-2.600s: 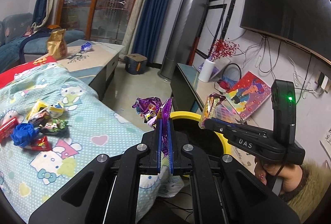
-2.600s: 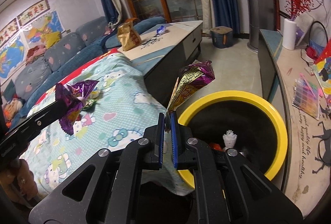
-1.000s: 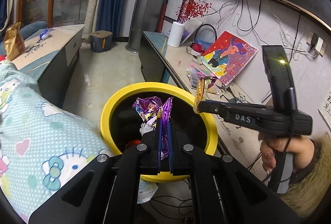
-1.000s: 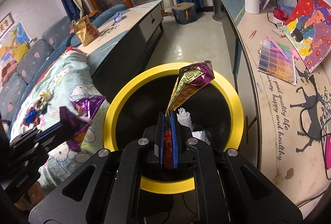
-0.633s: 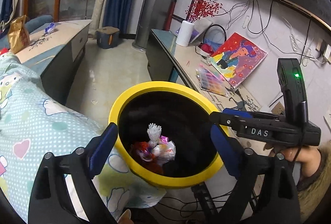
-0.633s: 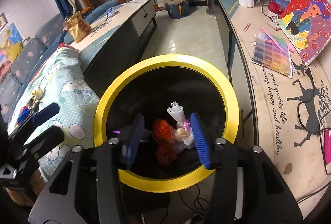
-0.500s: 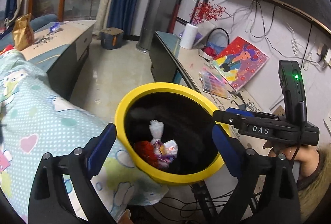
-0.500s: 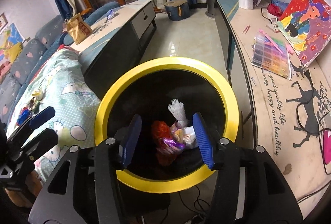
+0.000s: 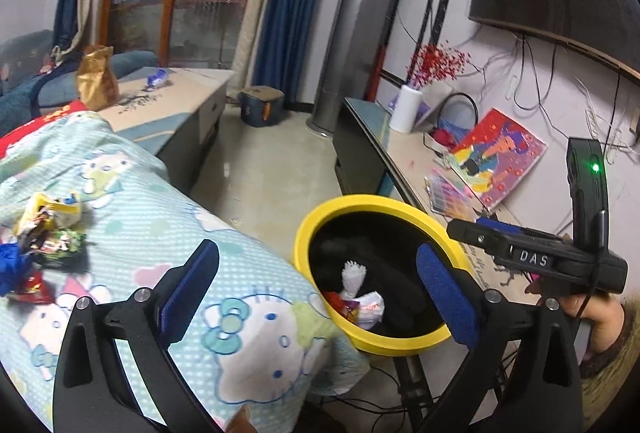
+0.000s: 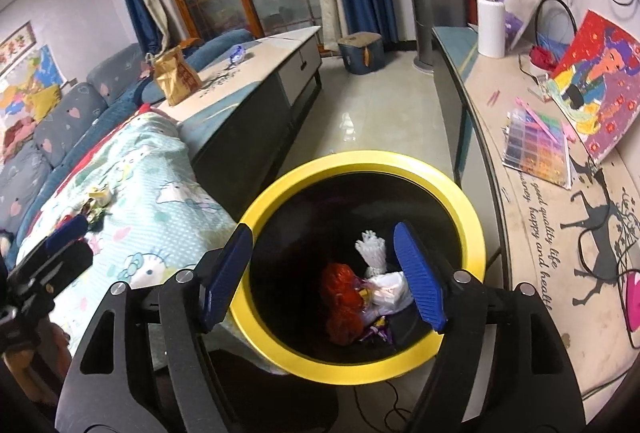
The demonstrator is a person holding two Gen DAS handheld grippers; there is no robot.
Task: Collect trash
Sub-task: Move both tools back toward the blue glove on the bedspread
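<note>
Right wrist view looks down into the round yellow-rimmed black trash bin [image 10: 472, 217]. The right gripper [image 10: 326, 273] hangs over the bin with its two blue pads spread wide, and it holds nothing. Down in the bin, between the pads, lies a crumpled red wrapper [image 10: 340, 297], a white paper wad with a frilly top [image 10: 376, 261] and a small purple foil wrapper [image 10: 376, 333]. They sit close together at the bottom.

Left wrist view shows the left gripper [image 9: 316, 289] with its blue pads also spread wide and empty. It sits over the edge of the light blue cartoon-cat blanket [image 9: 160, 209], and the yellow bin [image 9: 352, 201] is just in front of it, toward the right pad. The right gripper [image 9: 472, 229] reaches in from the right, near the bin's far rim, held by a hand [image 9: 592, 317].

More trash is on the blanket, off to the left and well apart from the left gripper: a pile of colourful snack wrappers [image 9: 48, 233] with a blue crumpled piece [image 9: 12, 265] beside it. In the right wrist view the same pile [image 10: 96, 205] is far to the left of the bin.

A brown paper bag [image 9: 96, 77] stands on the low grey table [image 9: 192, 89] farther back.
</note>
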